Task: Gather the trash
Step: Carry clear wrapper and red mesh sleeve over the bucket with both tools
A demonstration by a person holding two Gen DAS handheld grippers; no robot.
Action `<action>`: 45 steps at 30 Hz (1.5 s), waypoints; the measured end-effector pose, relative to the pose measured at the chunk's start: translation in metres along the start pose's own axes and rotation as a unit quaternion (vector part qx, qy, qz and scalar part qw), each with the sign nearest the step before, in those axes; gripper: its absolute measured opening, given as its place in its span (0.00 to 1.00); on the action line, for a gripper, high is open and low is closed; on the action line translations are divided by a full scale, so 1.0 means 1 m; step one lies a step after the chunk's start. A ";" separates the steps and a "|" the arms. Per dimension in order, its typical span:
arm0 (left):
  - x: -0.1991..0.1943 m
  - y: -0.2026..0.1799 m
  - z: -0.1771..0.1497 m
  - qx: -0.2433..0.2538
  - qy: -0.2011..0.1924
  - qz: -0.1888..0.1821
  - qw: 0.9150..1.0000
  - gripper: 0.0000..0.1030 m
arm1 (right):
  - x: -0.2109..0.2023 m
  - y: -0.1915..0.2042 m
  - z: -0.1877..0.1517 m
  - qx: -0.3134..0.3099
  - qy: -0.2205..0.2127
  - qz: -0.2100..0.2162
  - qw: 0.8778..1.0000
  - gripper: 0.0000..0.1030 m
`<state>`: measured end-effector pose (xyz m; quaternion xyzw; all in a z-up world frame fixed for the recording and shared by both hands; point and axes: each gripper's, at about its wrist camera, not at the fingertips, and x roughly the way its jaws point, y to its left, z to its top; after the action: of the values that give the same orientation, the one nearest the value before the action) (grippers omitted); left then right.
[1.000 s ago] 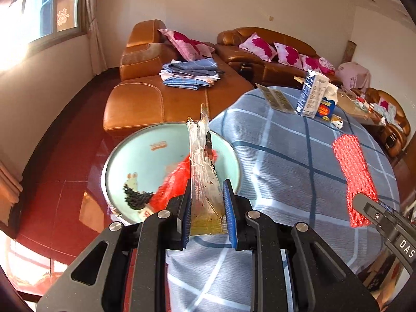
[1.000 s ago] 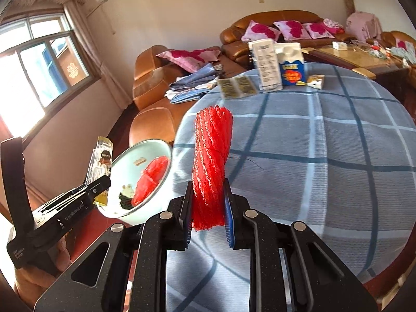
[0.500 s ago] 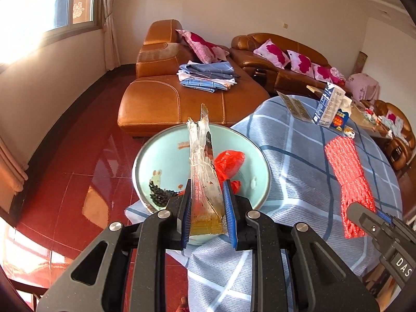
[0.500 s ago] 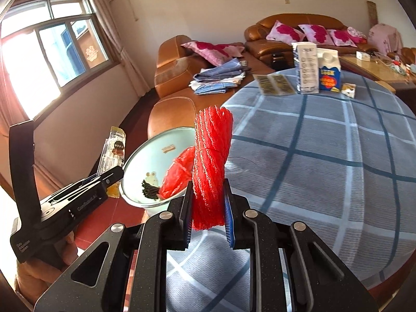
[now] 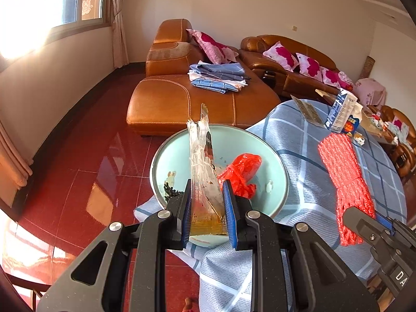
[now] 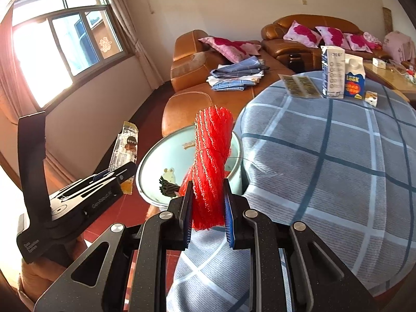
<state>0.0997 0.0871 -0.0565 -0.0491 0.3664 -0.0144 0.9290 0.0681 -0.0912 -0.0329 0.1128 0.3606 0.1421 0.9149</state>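
Note:
My left gripper (image 5: 206, 209) is shut on a clear plastic wrapper (image 5: 204, 171) with a yellow bottom, held upright over the near rim of a pale green basin (image 5: 280, 182). The basin sits at the table's left edge and holds a red plastic bag (image 5: 243, 169) and a dark scrap (image 5: 170, 192). My right gripper (image 6: 208, 208) is shut on a red mesh net (image 6: 212, 161), held above the table edge beside the basin (image 6: 153, 166). The net also shows in the left wrist view (image 5: 345, 171). The wrapper (image 6: 126, 153) and left gripper (image 6: 117, 176) show in the right wrist view.
The round table has a blue checked cloth (image 6: 338, 161). At its far side stand a white carton (image 6: 332, 72), a blue carton (image 6: 355, 78), a flat packet (image 6: 299, 85) and a small box (image 6: 371, 98). Brown leather sofas (image 5: 182, 98) with folded cloths (image 5: 218, 78) lie beyond; the floor is red tile.
Both grippers have drawn back toward the table's near left edge, so the basin now looks farther ahead. The wrapper and the net stay gripped.

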 end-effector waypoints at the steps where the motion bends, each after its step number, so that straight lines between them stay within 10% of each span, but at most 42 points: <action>1: 0.001 0.001 0.001 -0.001 0.001 0.001 1.000 0.21 | 0.001 0.002 0.001 -0.002 0.000 0.002 1.000 0.20; 45: 0.116 0.004 0.030 -0.011 0.081 0.031 0.996 0.21 | 0.122 -0.008 0.039 -0.018 0.070 0.001 0.997 0.20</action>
<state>0.2048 0.0860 -0.1144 -0.0463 0.4420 0.0143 0.8957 0.1821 -0.0611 -0.0844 0.0866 0.4214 0.1574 0.8889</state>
